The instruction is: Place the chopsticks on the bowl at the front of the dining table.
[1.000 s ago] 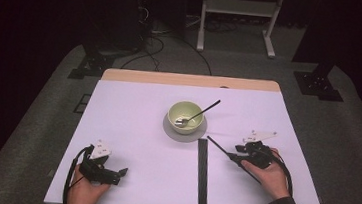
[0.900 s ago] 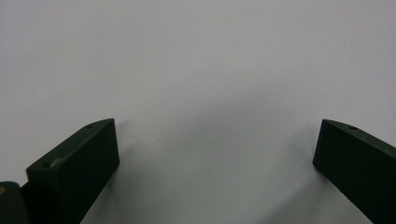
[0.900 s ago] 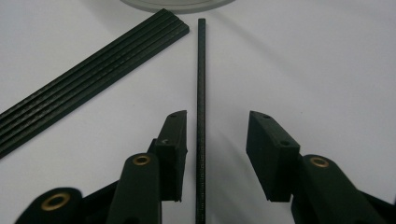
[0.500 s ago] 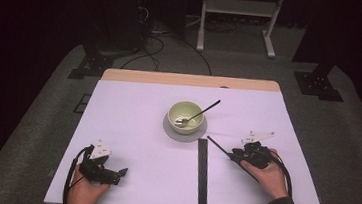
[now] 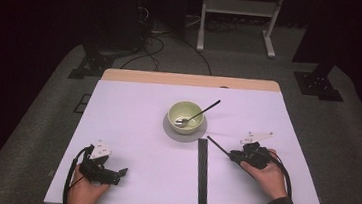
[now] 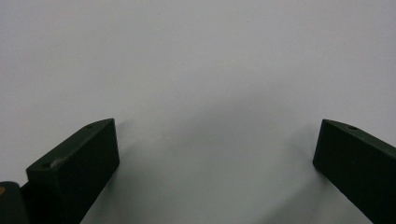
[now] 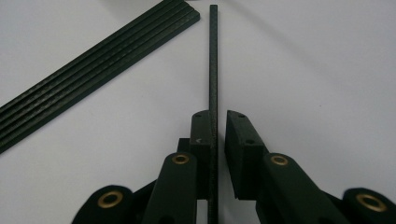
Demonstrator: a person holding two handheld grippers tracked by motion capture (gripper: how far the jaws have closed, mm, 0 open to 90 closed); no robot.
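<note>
A thin black rod (image 5: 220, 146) (image 7: 213, 56) sticks out up and to the left from my right gripper (image 5: 236, 156) (image 7: 217, 114), which is shut on it at the table's right. The rod lies against the left jaw, with a sliver of gap at the right jaw. A flat bundle of several black strips (image 5: 202, 174) (image 7: 93, 60) lies on the white table just left of that rod. My left gripper (image 5: 119, 172) (image 6: 217, 126) rests near the front left corner, jaws wide open over bare white surface.
A pale green bowl (image 5: 186, 115) with a spoon (image 5: 203, 111) in it stands on a grey round mat (image 5: 172, 131) at the table's middle. Dark floor, cables and stand legs lie beyond the table's far edge (image 5: 191, 79).
Almost nothing differs; the right gripper and its rod have shifted only slightly. The left gripper has stayed where it was.
</note>
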